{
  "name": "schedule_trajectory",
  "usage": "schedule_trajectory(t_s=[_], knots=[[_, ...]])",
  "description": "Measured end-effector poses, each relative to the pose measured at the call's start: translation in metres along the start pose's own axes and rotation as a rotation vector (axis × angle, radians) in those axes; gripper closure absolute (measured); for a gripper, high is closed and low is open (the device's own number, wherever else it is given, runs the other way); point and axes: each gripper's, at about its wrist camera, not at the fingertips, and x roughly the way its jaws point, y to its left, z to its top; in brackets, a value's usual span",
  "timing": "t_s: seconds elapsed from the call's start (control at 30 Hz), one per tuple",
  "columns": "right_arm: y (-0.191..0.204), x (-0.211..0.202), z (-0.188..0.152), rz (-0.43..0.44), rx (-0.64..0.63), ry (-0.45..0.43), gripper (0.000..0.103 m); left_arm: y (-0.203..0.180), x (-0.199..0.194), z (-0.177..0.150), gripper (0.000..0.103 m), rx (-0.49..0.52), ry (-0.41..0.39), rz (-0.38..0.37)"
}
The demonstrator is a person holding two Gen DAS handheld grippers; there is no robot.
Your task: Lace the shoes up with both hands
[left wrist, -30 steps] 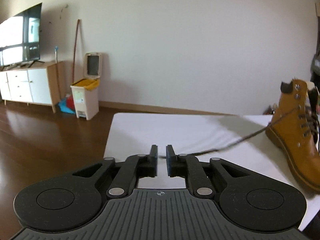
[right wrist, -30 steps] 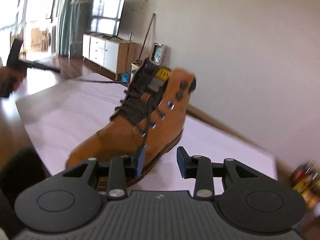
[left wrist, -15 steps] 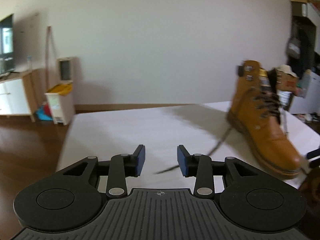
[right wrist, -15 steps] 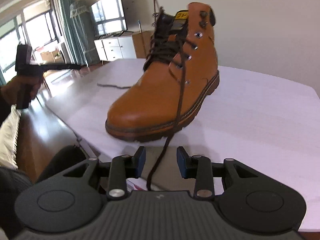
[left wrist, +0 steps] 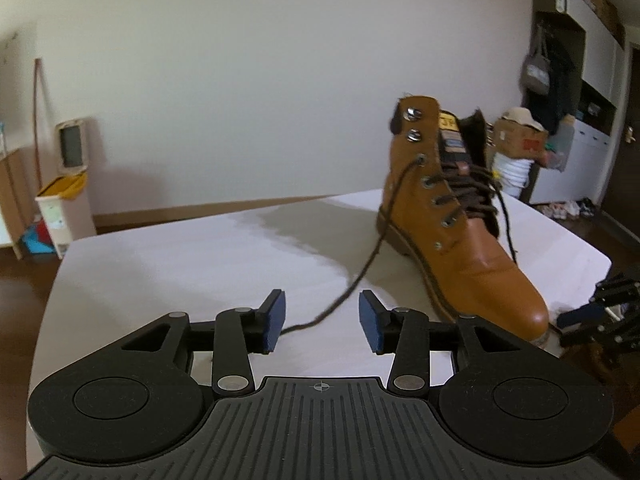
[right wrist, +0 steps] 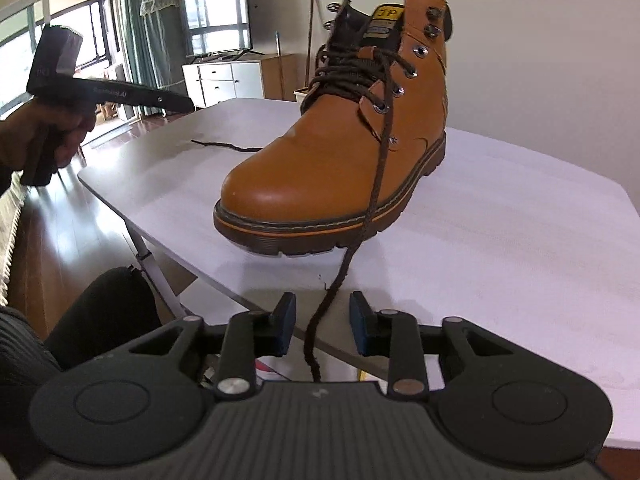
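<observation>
Right hand-held gripper [right wrist: 323, 329]: jaws closing, blue pads not yet on anything; the right lace [right wrist: 378, 168] hangs between them, loose, its frayed tip just in front of the gripper body.
Left hand-held gripper [left wrist: 322, 322]: jaws opening, pads well apart; the left lace [left wrist: 360, 276] lies slack on the worktop [left wrist: 180, 264] and passes between the pads, touching neither that I can tell.
Left hand-held gripper from the right wrist view [right wrist: 120, 94]: held in the person's hand [right wrist: 48, 136] at the far left, off the worktop edge, pointing toward the boot.
Boot [right wrist: 340, 152]: tan leather, standing upright on the white worktop, toe toward the person and overhanging the near edge slightly.
Lacing state: lower eyelets are crossed with dark brown lace; the two metal hooks at the top of the collar look bare, so the job seems partly done.
Step in hand (my reading): taking hold of both free ends, the right one being pinched first.
Next move calls for: the right pads to bite the lace near its tip without slipping, then the left pads to close on their own end; both ends then need tension before going up to the hooks.
Risk: the thin lace could slide out of a half-closed pinch.
Writing, near: pale lettering on the left gripper's arm, too blurred to read surely.
Writing, far: yellow tongue label [right wrist: 389, 13] reads "JP"; the smaller tag beneath it is illegible.
</observation>
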Motion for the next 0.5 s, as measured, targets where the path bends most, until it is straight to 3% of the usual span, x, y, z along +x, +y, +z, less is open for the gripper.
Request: schedule_trajectory(t_s=[0.03, 0.17, 0.27, 0.4, 0.5], knots=[[0.001, 0.0, 0.0, -0.009, -0.013, 0.004, 0.1, -0.004, 0.001, 0.001, 0.058, 0.02, 0.004, -0.01], [-0.003, -0.007, 0.005, -0.01, -0.034, 0.034, 0.101, -0.031, 0.003, 0.01, 0.058, 0.159, 0.007, -0.094], [-0.012, -0.025, 0.025, 0.0, -0.054, 0.007, 0.101, -0.054, 0.005, 0.018, 0.058, 0.271, -0.011, -0.165], [-0.018, -0.041, 0.052, 0.043, -0.096, -0.028, 0.101, -0.096, 0.01, 0.035, 0.058, 0.456, -0.06, -0.347], [-0.021, -0.052, 0.078, 0.094, -0.144, -0.054, 0.101, -0.12, 0.018, 0.04, 0.058, 0.562, -0.082, -0.44]])
